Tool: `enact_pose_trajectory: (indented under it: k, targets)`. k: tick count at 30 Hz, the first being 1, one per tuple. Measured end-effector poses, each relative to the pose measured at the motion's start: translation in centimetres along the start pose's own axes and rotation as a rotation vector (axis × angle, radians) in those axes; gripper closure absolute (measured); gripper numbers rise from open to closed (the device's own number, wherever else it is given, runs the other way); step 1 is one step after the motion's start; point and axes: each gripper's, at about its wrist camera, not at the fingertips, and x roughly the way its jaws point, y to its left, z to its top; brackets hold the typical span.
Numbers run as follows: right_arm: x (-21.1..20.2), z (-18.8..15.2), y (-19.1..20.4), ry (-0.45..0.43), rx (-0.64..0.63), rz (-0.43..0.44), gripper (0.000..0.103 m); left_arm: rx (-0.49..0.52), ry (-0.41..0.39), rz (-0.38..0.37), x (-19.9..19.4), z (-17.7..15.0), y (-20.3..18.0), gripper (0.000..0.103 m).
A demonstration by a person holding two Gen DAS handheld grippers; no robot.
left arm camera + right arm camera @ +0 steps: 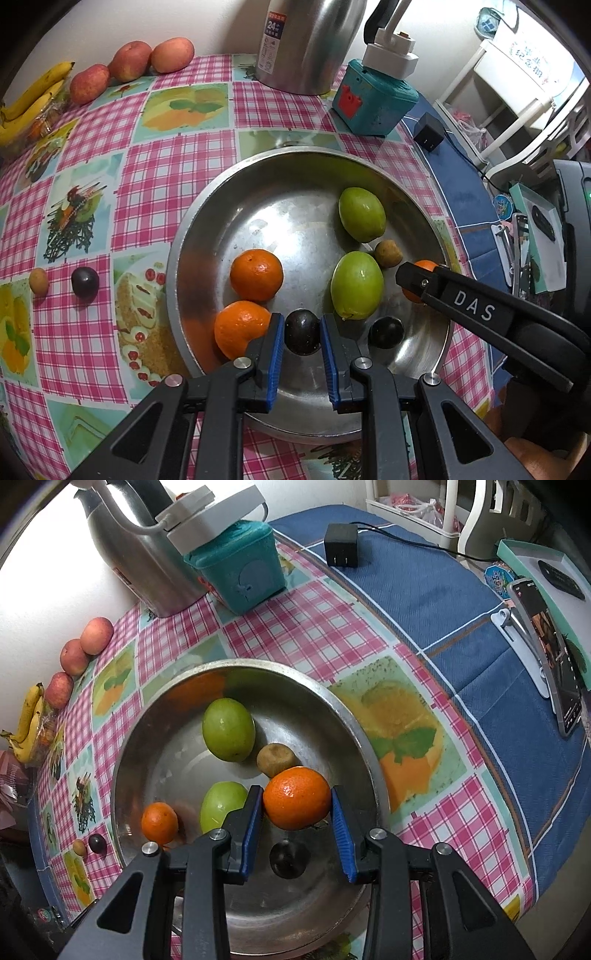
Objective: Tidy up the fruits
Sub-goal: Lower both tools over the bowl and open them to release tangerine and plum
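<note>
A steel bowl (207,229) holds two oranges (256,274), two green fruits (356,284), a small brown fruit (388,253) and a dark purple fruit (386,332). My left gripper (302,325) hangs over the bowl's near side, shut on another dark purple fruit (302,334). At the bowl's right side my right gripper (296,797) is shut on an orange (297,797), held above the bowl floor (258,915). The left wrist view shows that gripper (417,277) from the side, the orange (424,266) half hidden behind its finger.
A small tan fruit (38,281) and a dark fruit (85,281) lie on the checked cloth left of the bowl. Apples (131,61) and bananas (33,96) sit at the back left. A steel kettle (310,44), teal box (373,99), charger (341,550) and phone (554,657) stand behind and right.
</note>
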Motion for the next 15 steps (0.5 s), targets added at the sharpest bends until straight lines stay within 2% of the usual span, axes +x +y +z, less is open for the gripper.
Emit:
enact_pose_trajectory:
  k: [9, 15]
  targets:
    - [-0.3, 0.1, 0.0, -0.011, 0.006, 0.002, 0.062, 0.005, 0.012, -0.007, 0.4, 0.0, -0.2, 0.078]
    - [-1.1, 0.2, 0.1, -0.039, 0.0, 0.009, 0.061, 0.007, 0.007, -0.014, 0.2, 0.0, -0.4, 0.07]
